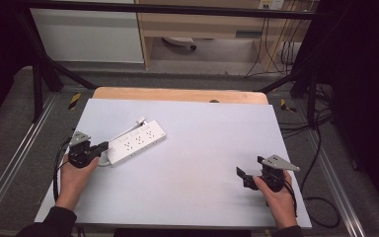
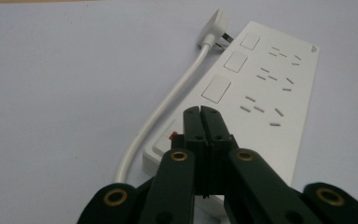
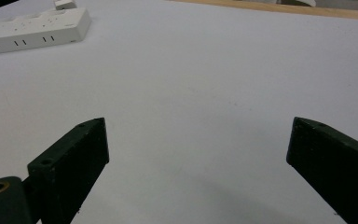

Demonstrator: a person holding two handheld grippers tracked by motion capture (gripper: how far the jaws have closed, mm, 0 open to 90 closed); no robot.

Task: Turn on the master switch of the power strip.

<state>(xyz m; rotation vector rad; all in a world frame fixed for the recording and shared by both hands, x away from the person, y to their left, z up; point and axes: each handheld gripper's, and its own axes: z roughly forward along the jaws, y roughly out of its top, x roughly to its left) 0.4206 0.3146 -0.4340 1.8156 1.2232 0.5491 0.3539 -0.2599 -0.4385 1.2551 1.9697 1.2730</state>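
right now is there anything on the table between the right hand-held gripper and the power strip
No. In the high view, bare white table surface lies between the right hand-held gripper and the power strip. The right gripper view shows the same bare stretch.

No legible text; mark on power strip corner too small.

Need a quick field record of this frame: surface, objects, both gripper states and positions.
surface: pale grey table top
object: white power strip, lying flat, left of centre
cable: white cord along the strip, its plug by the far end
left gripper: jaws shut, tips over the strip's near end, by a red switch
right gripper: jaws wide open, nothing between them, above bare table at right
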